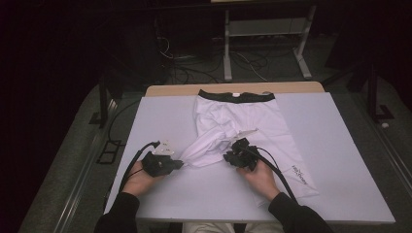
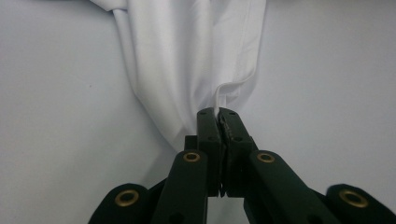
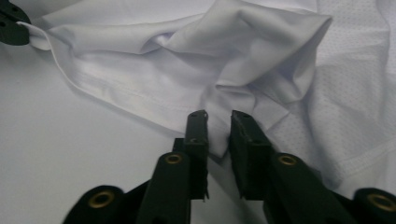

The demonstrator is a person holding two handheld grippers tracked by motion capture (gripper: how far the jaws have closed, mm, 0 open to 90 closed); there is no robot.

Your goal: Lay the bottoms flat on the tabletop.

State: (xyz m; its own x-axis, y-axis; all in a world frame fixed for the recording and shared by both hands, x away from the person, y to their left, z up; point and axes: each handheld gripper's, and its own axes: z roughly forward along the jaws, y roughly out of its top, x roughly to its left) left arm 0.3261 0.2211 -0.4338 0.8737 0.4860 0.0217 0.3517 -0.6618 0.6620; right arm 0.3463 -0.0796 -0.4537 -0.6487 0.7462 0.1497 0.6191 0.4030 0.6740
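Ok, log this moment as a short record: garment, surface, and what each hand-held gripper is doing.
garment: white shorts with a dark waistband, lying partly bunched on the table
surface: pale table top
left hand-held gripper: jaws shut on a pinch of the white fabric at one leg's edge
right hand-held gripper: jaws slightly apart, a fold of the fabric between them, not pressed
hands: one behind each gripper at the near edge of the table
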